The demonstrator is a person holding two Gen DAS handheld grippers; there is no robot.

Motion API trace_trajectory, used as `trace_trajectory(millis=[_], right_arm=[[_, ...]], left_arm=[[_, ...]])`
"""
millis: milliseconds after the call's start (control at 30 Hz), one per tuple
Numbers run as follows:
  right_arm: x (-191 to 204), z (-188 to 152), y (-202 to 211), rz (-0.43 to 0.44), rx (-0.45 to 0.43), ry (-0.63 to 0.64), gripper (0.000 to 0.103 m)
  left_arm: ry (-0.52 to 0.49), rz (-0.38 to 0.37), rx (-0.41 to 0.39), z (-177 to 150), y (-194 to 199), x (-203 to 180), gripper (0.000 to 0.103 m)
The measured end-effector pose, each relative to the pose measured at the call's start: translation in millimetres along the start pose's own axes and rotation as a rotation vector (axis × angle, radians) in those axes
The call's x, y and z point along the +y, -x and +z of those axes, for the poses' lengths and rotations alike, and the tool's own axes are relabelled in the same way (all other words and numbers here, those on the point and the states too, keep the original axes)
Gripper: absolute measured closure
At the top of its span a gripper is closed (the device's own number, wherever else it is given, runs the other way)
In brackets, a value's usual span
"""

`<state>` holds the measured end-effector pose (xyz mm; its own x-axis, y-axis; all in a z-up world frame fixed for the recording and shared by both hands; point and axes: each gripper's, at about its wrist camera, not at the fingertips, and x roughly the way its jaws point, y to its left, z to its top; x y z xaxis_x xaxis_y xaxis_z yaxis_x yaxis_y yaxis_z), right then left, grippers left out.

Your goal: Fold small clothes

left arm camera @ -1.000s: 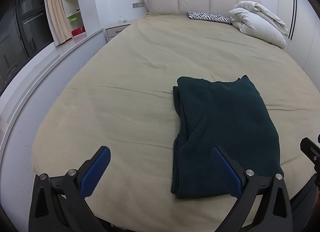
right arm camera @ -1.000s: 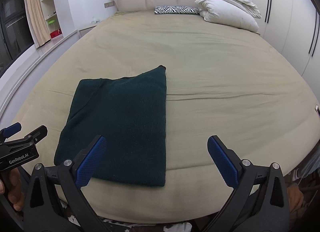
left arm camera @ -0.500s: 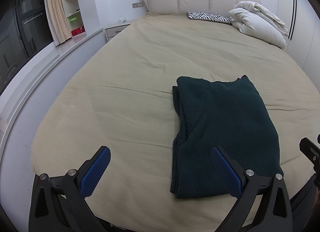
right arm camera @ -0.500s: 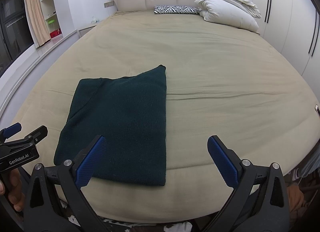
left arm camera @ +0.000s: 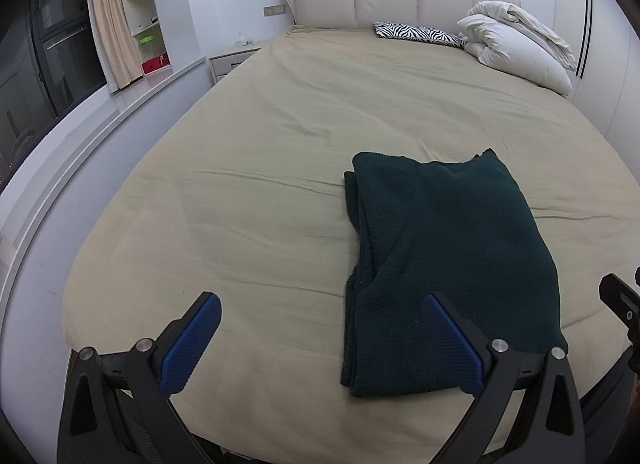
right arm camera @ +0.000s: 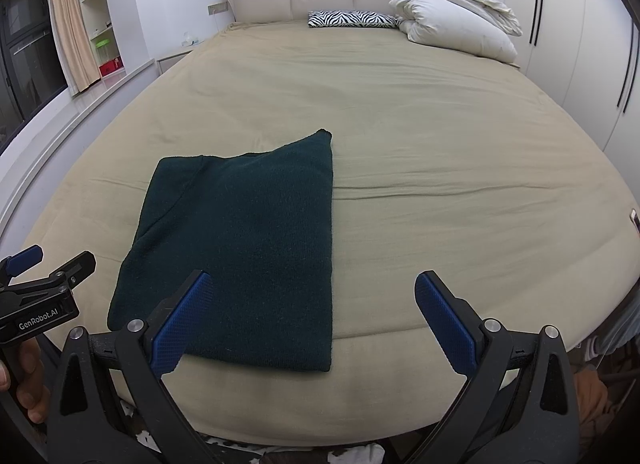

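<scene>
On beige bed (left arm camera: 260, 184) | dark green garment (left arm camera: 448, 264) folded flat, rectangular | both hand-held grippers spread, empty

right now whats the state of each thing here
left gripper: open, holding nothing
right gripper: open, holding nothing
sweater: folded, flat on the bed
bed: sheet lightly creased
duvet: bundled by the headboard
curtain: drawn aside

Beige bed (left arm camera: 280, 144) carries folded dark-green garment (left arm camera: 448, 256), zebra pillow (left arm camera: 416, 33), white duvet (left arm camera: 520, 44).
</scene>
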<state>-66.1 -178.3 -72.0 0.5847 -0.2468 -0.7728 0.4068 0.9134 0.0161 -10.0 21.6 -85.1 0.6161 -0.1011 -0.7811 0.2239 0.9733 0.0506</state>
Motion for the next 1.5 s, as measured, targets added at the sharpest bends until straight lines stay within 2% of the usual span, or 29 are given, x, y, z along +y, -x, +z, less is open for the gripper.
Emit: trace_trajectory(millis=[1500], right_arm=[[4.2,-6.6,-4.2,-0.001,0.007,-0.002,0.0]], left_arm=[[0.0,-0.009,0.009,0.0,-4.3,7.6,0.0]])
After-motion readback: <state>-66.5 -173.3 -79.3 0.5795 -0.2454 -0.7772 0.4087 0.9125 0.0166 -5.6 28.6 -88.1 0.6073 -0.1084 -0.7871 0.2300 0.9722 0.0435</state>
